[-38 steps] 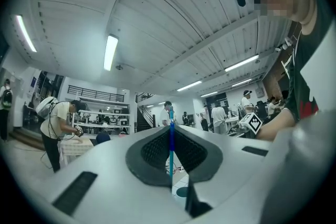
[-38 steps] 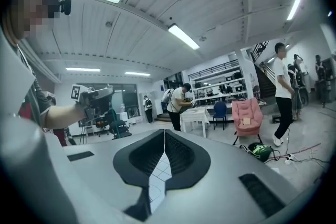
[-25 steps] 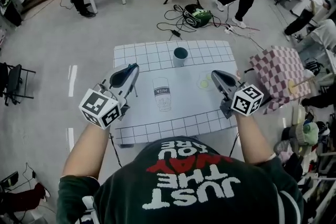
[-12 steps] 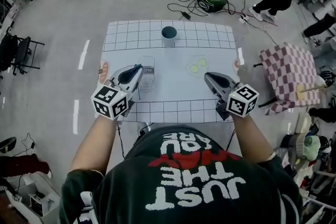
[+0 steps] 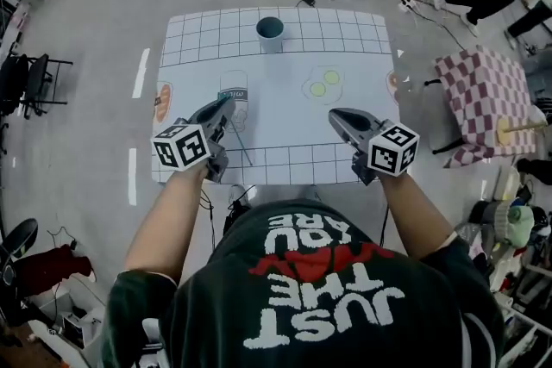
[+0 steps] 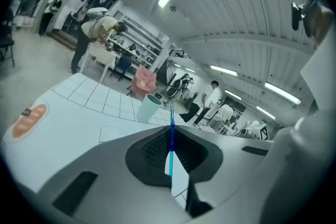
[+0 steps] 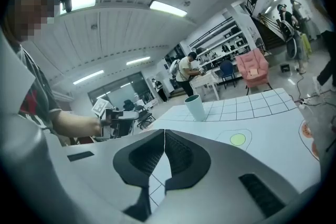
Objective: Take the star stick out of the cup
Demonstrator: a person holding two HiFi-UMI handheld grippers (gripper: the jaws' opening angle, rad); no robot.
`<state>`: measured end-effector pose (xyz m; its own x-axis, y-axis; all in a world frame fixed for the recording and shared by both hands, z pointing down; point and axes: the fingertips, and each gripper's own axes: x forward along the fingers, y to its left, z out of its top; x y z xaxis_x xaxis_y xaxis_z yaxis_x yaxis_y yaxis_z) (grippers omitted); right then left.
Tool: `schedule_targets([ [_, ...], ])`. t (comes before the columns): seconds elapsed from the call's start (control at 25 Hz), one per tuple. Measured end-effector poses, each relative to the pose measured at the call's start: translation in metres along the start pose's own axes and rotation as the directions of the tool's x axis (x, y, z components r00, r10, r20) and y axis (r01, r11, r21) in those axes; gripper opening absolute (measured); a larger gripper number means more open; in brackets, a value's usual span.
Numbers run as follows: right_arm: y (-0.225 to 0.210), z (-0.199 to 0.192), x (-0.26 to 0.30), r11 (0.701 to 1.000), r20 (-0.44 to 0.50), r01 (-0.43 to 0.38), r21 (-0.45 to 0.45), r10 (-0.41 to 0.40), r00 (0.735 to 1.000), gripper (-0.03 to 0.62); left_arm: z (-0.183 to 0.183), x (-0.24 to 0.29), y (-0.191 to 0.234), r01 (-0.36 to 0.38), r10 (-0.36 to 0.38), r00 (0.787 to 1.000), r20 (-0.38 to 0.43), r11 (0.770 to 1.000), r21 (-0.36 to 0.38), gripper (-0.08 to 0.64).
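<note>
Cup (image 5: pixel 270 30) stands at the table's (image 5: pixel 285 142) far edge. Left gripper (image 5: pixel 228 102) clamps the blue stick (image 6: pixel 171 131), while the right gripper (image 5: pixel 334 114) is closed and empty. Both have drawn back from the cup.

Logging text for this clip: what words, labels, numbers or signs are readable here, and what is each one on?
"JUST THE WAY YOU ARE": on the person's dark shirt, upside down in the head view, with "WAY" in red.
Print inside the carton outline drawn on the mat: too small to read.
Marker cubes: black and white square patterns only, no words or numbers.
</note>
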<state>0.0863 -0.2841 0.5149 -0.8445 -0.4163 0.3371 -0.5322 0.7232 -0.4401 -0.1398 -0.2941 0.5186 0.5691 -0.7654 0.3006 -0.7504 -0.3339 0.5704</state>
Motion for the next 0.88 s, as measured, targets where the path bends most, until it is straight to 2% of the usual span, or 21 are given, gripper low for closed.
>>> schedule_targets([
  [0.16, 0.008, -0.014, 0.026, 0.999, -0.024, 0.054, -0.005, -0.054, 0.998, 0.032, -0.011, -0.001, 0.037, 0.035, -0.036, 0.999, -0.001, 0.985, -0.166, 0.014],
  [0.44, 0.014, -0.053, 0.061, 0.994, -0.076, 0.111, -0.016, -0.112, 0.991, 0.032, -0.031, -0.002, 0.071, 0.064, -0.066, 0.998, 0.006, 0.936, -0.346, 0.015],
  [0.68, 0.004, -0.086, 0.071, 0.985, -0.152, 0.146, -0.097, -0.159, 0.975, 0.032, -0.048, -0.003, 0.077, 0.045, -0.045, 0.999, 0.011, 0.906, -0.421, 0.015],
  [0.88, 0.0, -0.095, 0.074, 0.981, -0.16, 0.158, -0.116, -0.175, 0.971, 0.032, -0.056, -0.003, 0.08, 0.031, -0.024, 0.999, 0.021, 0.892, -0.45, 0.015],
])
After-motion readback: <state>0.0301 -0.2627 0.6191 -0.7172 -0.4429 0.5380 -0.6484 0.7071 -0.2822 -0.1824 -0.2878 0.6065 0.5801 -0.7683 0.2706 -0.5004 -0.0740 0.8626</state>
